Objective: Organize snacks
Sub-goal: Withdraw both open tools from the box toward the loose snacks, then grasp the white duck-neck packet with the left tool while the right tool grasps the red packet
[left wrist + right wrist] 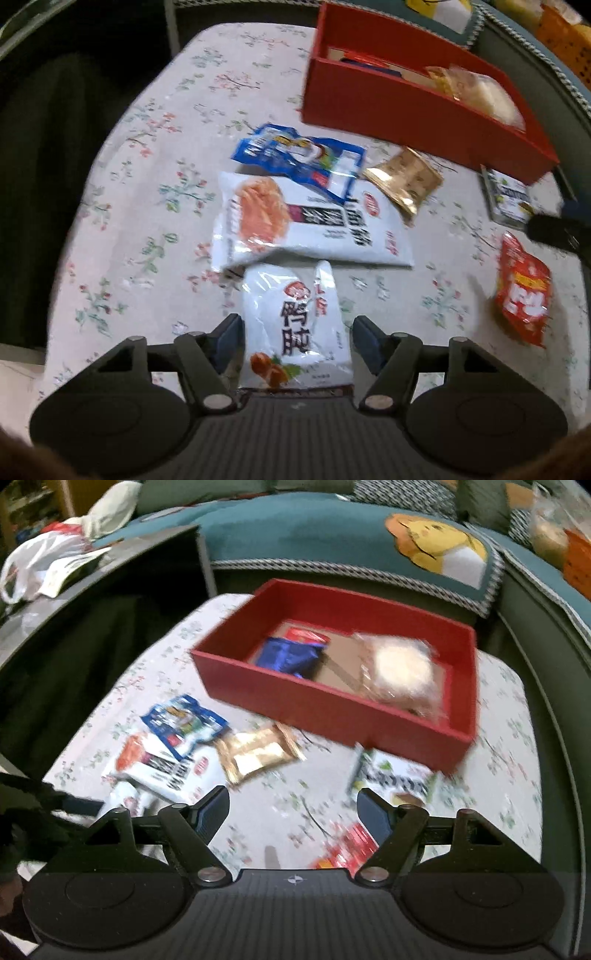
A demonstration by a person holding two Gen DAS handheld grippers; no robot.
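Hovering with jaws apart, the left gripper (297, 328) straddles a white snack pouch (297, 325), not pressing it.
Beyond the pouch lie a big white bag (314, 225), then a blue packet (299, 155); farthest stands the red box (406, 107). The right gripper (291, 808) is open too, empty.

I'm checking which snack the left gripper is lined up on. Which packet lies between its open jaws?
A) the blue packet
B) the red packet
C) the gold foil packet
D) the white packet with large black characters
D: in the left wrist view the white packet with large black characters lies between the spread jaws of the left gripper, which stand clear of its sides.
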